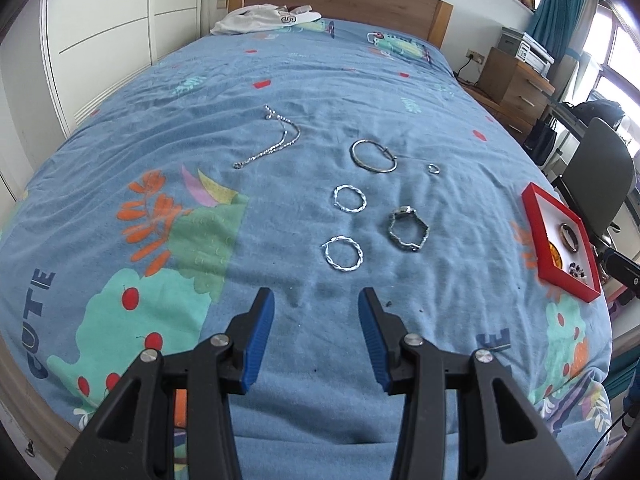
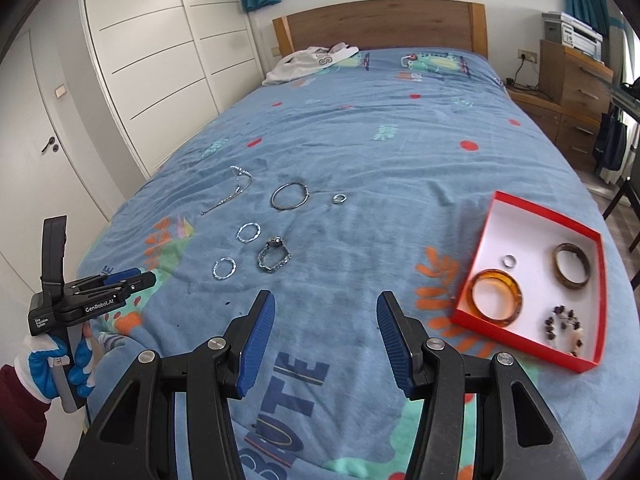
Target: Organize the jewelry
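Observation:
Silver jewelry lies on the blue bedspread: a chain (image 1: 272, 138) (image 2: 230, 194), a large bangle (image 1: 374, 157) (image 2: 290, 196), a small ring (image 1: 433, 168) (image 2: 339, 199), two twisted hoops (image 1: 350, 198) (image 1: 342, 254) (image 2: 248, 233) (image 2: 224, 269) and a watch (image 1: 408, 227) (image 2: 274, 257). A red box (image 1: 538, 232) (image 2: 516, 216) at the right holds an amber bangle (image 2: 496, 297), a brown bangle (image 2: 572, 266), a ring (image 2: 509, 261) and a bead bracelet (image 2: 566, 326). My left gripper (image 1: 316, 304) (image 2: 132, 278) is open just short of the near hoop. My right gripper (image 2: 326, 308) is open and empty, left of the box.
The bed's wooden headboard (image 2: 380, 24) and a white garment (image 2: 310, 62) are at the far end. White wardrobe doors (image 2: 160, 60) stand on the left. A wooden dresser with a printer (image 2: 576, 76) and a chair (image 1: 596, 184) are on the right.

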A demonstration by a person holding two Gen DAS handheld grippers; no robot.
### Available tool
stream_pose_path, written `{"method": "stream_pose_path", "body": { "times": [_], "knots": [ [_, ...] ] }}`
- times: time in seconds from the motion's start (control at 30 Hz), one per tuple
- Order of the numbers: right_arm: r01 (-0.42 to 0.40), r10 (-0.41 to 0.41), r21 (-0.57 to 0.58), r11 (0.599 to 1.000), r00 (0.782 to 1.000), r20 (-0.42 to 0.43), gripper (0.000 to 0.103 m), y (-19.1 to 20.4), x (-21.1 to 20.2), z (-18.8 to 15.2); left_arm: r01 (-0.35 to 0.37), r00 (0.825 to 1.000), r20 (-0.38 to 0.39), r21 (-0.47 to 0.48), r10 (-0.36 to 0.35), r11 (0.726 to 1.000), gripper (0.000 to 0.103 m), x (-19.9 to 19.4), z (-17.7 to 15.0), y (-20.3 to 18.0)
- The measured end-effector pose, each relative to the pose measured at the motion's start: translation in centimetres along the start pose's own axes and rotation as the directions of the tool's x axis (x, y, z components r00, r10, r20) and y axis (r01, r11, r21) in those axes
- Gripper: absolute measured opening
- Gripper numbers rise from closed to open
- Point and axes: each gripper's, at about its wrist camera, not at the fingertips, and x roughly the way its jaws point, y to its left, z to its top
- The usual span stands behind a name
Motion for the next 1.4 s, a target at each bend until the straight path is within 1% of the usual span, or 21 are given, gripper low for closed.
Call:
{"method": "stream_pose_path", "body": {
  "times": [0.37, 0.77, 1.17, 1.4],
  "knots": [
    [-0.059, 0.058, -0.022, 0.998, 0.997, -0.059, 0.053, 1.3, 5.9, 1.2, 0.006, 0.999, -0.05, -0.021, -0.007, 1.0, 0.042, 4.0, 1.0, 0.9],
    [-0.09, 0.088, -0.022, 0.996, 0.991, -0.103, 0.053, 1.3, 10.1, 1.9, 0.005, 0.997, -0.079, -0.028, -0.007, 1.0, 0.042, 6.9, 1.9, 1.8],
    [-0.097, 0.096, -0.003, 0.995, 0.988, -0.117, 0.053, -0.1, 12.9, 2.4, 0.06, 0.996, -0.071, 0.009, -0.059, 0.998, 0.042, 9.2, 5.0, 0.9],
    [-0.098, 0.098, 0.004, 0.995, 0.99, -0.102, 0.053, -1.2, 14.6, 4.0, 0.104, 0.991, -0.091, 0.029, -0.101, 0.994, 0.042, 11.7, 7.1, -0.3]
  ]
}}
